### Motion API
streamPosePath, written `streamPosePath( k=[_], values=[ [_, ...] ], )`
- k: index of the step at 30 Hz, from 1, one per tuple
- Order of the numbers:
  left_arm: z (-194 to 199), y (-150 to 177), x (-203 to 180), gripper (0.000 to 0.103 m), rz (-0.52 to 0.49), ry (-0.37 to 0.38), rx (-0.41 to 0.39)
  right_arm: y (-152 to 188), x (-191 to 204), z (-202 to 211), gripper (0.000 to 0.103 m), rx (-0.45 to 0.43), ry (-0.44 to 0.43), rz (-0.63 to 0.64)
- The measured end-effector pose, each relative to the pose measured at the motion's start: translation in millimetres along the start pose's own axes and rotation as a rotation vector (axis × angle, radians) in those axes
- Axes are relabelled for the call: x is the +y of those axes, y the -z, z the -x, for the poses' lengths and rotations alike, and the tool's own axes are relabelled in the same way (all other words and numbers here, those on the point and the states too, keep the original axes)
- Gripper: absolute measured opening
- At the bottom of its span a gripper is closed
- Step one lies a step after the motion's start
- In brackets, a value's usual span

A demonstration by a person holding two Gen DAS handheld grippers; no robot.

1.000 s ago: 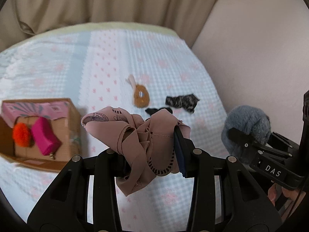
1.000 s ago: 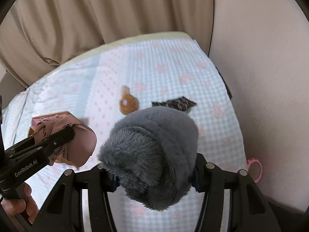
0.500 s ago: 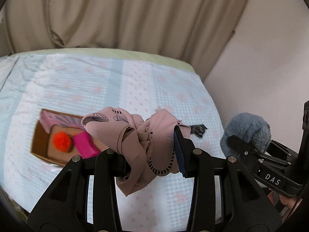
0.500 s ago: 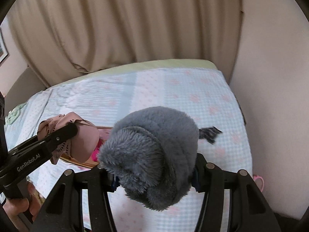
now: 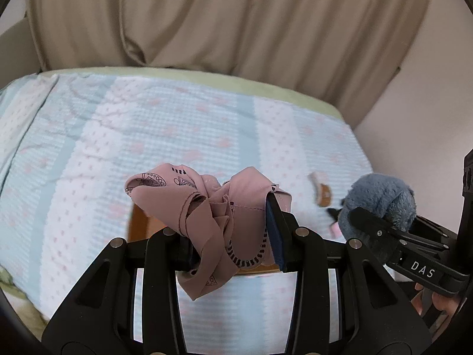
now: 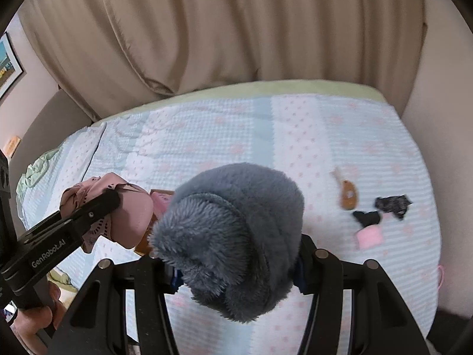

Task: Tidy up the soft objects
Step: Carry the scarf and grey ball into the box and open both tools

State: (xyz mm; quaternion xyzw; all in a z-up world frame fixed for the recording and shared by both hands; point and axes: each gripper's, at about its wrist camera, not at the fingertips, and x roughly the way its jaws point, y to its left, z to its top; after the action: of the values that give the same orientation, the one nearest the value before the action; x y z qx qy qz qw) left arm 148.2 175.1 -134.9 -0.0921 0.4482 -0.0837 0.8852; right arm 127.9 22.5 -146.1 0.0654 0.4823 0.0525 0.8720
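Note:
My left gripper (image 5: 233, 236) is shut on a bunched pink printed cloth (image 5: 212, 207) and holds it above the bed, over a cardboard box (image 5: 139, 224) that is mostly hidden behind the cloth. The cloth also shows in the right wrist view (image 6: 127, 216). My right gripper (image 6: 236, 263) is shut on a grey fluffy plush (image 6: 233, 236), held in the air to the right of the left gripper; the plush shows in the left wrist view (image 5: 381, 201) too.
A light blue and pink quilt (image 6: 266, 136) covers the bed. On it at the right lie a small brown toy (image 6: 347, 196), black fabric pieces (image 6: 390, 204) and a pink square item (image 6: 369, 236). A beige curtain (image 5: 221, 20) hangs behind; a wall (image 5: 428, 112) stands at the right.
Both grippers have swung left and further over the bed with their loads. The box now sits behind the pink cloth, and the small items have shifted to the right in view.

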Motion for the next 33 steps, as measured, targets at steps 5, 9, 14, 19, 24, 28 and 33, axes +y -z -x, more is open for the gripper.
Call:
streamPosePath(
  k=[5,9,14,19,24,28,33],
  values=[
    [-30.6,-3.5,56.9,0.035,-0.003,-0.011,0.067,0.0,33.7,-46.5,0.051,0.062,0.015,-0.027],
    [-65.7,-4.9,83.4,0.035,0.001,-0.006,0.127,0.8,46.1,-82.9,0.051,0.122,0.034,-0.052],
    [-111.8,-4.5,101.6,0.035,0.009,0.000,0.200,0.9,46.1,-121.8,0.051,0.198,0.058,-0.077],
    [-155.3,3.3,105.2,0.035,0.005,-0.010,0.270,3.3,36.7,-162.5,0.051,0.286,0.071,-0.091],
    [-198.4,12.4,114.3,0.035,-0.002,-0.030,0.351,8.4,21.1,-203.5,0.051,0.377,0.071,-0.130],
    [-232.7,19.9,116.4,0.035,-0.024,-0.051,0.417,13.9,7.9,-237.1,0.051,0.456,0.058,-0.160],
    [-256.4,24.3,111.9,0.052,-0.054,-0.051,0.459,17.1,-1.3,-256.5,0.059,0.483,0.044,-0.193]
  ],
)
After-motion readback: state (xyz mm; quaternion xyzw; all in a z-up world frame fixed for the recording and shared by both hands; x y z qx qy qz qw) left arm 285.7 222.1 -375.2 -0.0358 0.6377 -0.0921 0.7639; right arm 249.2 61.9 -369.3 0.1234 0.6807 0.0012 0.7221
